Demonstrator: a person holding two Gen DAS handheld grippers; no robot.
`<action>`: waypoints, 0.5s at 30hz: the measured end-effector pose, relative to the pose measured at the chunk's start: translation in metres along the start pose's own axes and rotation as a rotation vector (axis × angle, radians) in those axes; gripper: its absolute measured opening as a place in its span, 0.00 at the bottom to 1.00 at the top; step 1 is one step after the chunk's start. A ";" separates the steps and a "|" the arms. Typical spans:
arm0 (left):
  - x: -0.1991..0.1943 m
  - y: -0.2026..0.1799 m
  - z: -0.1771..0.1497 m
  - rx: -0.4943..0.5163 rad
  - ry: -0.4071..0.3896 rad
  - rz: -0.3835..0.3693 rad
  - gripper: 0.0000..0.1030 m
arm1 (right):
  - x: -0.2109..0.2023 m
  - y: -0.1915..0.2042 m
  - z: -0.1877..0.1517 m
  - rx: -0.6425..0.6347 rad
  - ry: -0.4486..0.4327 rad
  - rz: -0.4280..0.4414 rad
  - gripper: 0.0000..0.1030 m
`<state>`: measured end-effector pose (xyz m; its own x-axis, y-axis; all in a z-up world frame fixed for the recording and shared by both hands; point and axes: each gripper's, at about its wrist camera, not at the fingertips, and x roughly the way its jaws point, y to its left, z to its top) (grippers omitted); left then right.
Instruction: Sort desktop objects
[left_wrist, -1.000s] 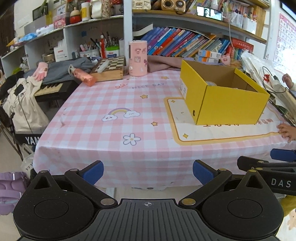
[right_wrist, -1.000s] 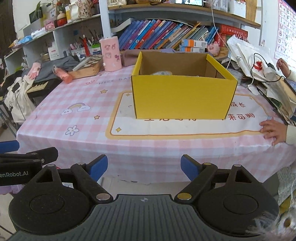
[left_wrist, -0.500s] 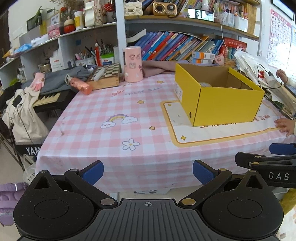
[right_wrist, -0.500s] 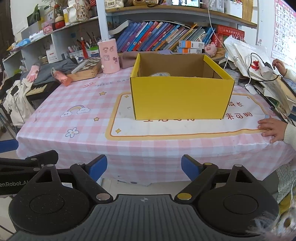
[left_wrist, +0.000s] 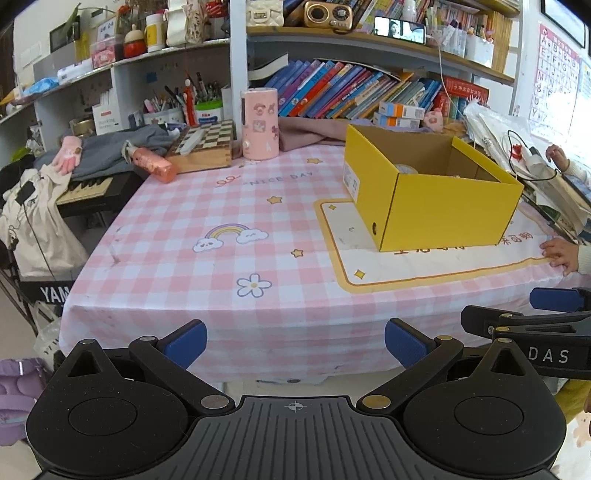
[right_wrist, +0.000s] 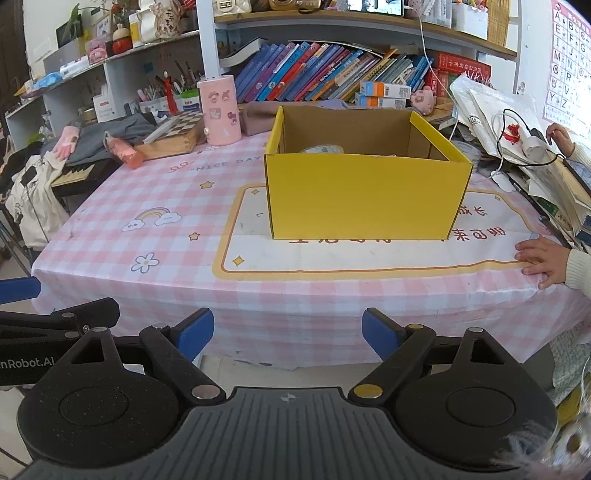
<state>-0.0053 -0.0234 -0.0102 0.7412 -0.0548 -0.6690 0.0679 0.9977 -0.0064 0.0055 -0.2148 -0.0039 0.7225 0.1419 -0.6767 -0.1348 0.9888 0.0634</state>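
Note:
An open yellow cardboard box (right_wrist: 362, 195) stands on a white mat on the pink checked tablecloth (right_wrist: 177, 206); it also shows in the left wrist view (left_wrist: 443, 206). A round pale object (right_wrist: 320, 149) lies inside it, mostly hidden. My left gripper (left_wrist: 295, 341) is open and empty, held off the table's front edge. My right gripper (right_wrist: 287, 334) is open and empty, also in front of the edge, facing the box. A pink cylinder (left_wrist: 259, 123), a chessboard box (left_wrist: 207, 146) and a pink bottle (left_wrist: 153, 164) sit at the table's far left.
A child's hand (right_wrist: 541, 258) rests on the mat at the right edge. Bookshelves (right_wrist: 332, 74) stand behind the table. Bags and cables (right_wrist: 509, 129) pile at the right. A keyboard and clothes (left_wrist: 88, 184) lie beyond the left side.
Both grippers have drawn back and risen a little from the table; the box looks smaller and farther. Both stay open.

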 end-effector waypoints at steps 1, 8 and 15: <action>0.000 0.000 0.000 -0.001 0.001 -0.001 1.00 | 0.000 0.000 0.000 -0.001 0.001 -0.001 0.84; 0.002 0.002 0.001 0.000 0.004 -0.004 1.00 | 0.004 0.001 0.002 -0.009 0.008 0.000 0.84; 0.007 0.006 0.000 -0.021 0.026 -0.017 1.00 | 0.007 0.001 0.001 -0.006 0.021 -0.003 0.84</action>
<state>0.0002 -0.0173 -0.0144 0.7226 -0.0713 -0.6875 0.0664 0.9972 -0.0336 0.0109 -0.2126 -0.0075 0.7083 0.1377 -0.6923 -0.1367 0.9890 0.0568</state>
